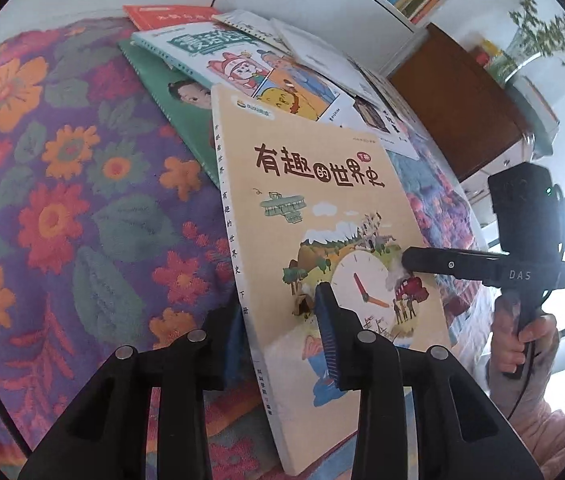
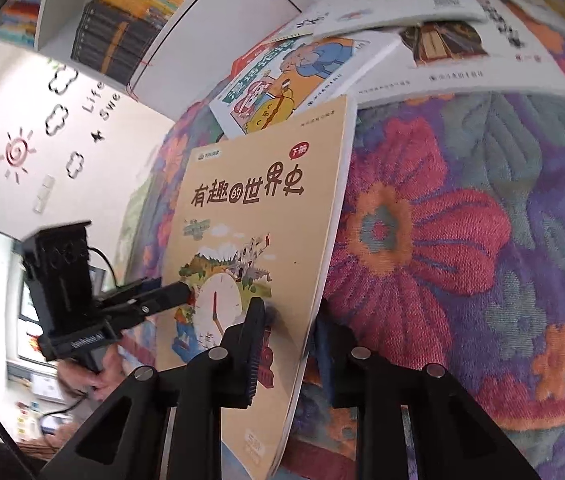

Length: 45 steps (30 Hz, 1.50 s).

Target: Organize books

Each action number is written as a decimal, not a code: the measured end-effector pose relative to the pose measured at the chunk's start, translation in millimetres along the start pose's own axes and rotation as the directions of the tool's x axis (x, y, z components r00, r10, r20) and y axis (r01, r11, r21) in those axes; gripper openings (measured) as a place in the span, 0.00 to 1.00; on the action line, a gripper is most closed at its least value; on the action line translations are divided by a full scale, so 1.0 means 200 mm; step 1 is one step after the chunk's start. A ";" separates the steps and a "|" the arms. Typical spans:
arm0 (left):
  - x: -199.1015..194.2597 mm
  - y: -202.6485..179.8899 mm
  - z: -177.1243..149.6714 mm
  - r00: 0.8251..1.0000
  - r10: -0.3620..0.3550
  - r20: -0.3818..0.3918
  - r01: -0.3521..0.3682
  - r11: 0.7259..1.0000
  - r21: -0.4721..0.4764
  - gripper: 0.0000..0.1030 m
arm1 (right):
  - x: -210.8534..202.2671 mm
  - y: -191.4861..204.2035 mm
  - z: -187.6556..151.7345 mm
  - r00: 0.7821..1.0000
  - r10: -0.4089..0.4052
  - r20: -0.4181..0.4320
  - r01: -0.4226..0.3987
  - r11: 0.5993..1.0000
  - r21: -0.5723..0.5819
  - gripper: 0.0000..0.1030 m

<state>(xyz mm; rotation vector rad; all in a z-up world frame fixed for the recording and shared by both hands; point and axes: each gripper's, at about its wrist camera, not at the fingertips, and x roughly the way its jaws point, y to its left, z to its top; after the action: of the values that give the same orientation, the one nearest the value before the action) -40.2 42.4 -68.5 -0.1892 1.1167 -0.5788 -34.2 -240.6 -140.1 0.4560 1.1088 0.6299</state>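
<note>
Both grippers, left (image 1: 282, 336) and right (image 2: 290, 344), clamped on the tilted tan book (image 1: 322, 208), cover and back between their fingers

tan book (image 1: 322, 200): brown title lettering, white clock with red-orange hands, green hills. bedspread (image 1: 82, 208): purple ground, orange and red flowers, teal-green leaves. comic book (image 1: 242, 60): white cover, teal title, pink and yellow figures. green book (image 1: 162, 92) beneath. orange-red book (image 1: 170, 16). both tools (image 1: 278, 320) (image 2: 288, 328) black, blue pads.

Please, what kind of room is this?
Probably a bedroom or a child's room at home: a flowered bedspread with children's books scattered on it, a white bookshelf packed with books, and sun and cloud stickers on the wall.
</note>
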 end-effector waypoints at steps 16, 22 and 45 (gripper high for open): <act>-0.13 -0.14 -0.01 0.982 0.171 0.083 -0.182 0.973 0.145 0.30 | -0.01 0.17 -0.03 0.997 -0.080 -0.021 0.077 0.992 -0.098 0.23; -0.19 -0.13 -0.01 0.980 0.165 0.108 -0.179 0.974 0.137 0.30 | -0.04 0.24 -0.04 0.996 -0.091 -0.008 0.089 0.988 -0.125 0.23; -0.57 0.00 -0.01 0.959 0.167 0.228 -0.192 0.977 0.092 0.31 | -0.07 0.68 0.00 0.995 -0.095 0.040 0.102 0.967 -0.233 0.23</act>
<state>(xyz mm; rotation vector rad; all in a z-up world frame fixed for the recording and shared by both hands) -77.6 103.0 20.0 -0.0501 0.8729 -0.4457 -71.3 -149.2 -45.4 0.2034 1.0085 0.6556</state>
